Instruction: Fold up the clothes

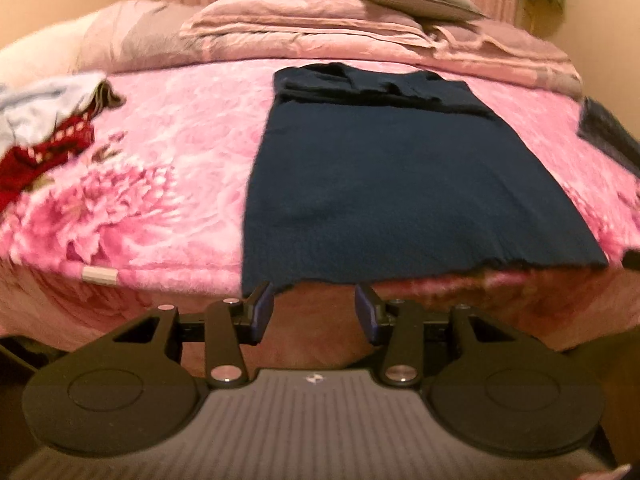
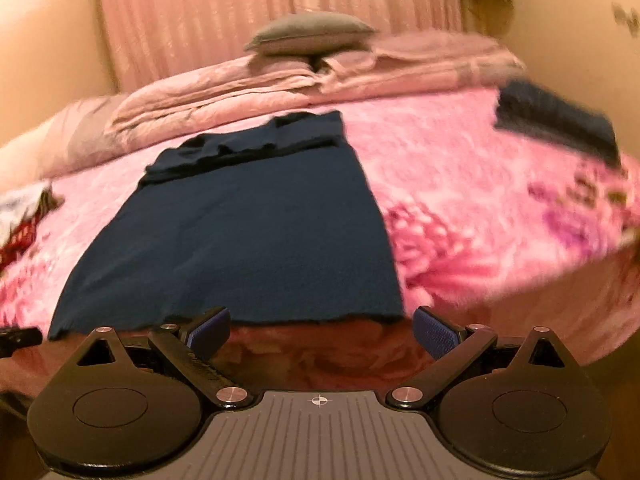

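A dark blue garment (image 1: 404, 184) lies flat on the pink floral blanket (image 1: 168, 168) of the bed, filling the centre of the left wrist view and the centre-left of the right wrist view. Its sleeves look already turned in across the far end, near the top of the cloth, which leaves a long rectangle. Its near hem sits along the bed edge, probably so that both tools can reach it from the front.

The left tongs (image 1: 315, 312) hang at the lower middle of their frame, jaws apart and empty, just below the hem's left part. The right tongs (image 2: 322, 334) are likewise apart and empty, under the hem's right corner. That spacing suits a two-corner grasp to carry the hem up toward the collar, which I judge to be the next fold.

A heap of unfolded clothes (image 1: 48, 128) waits at the left edge, and a folded dark item (image 2: 556, 124) rests at the upper right.
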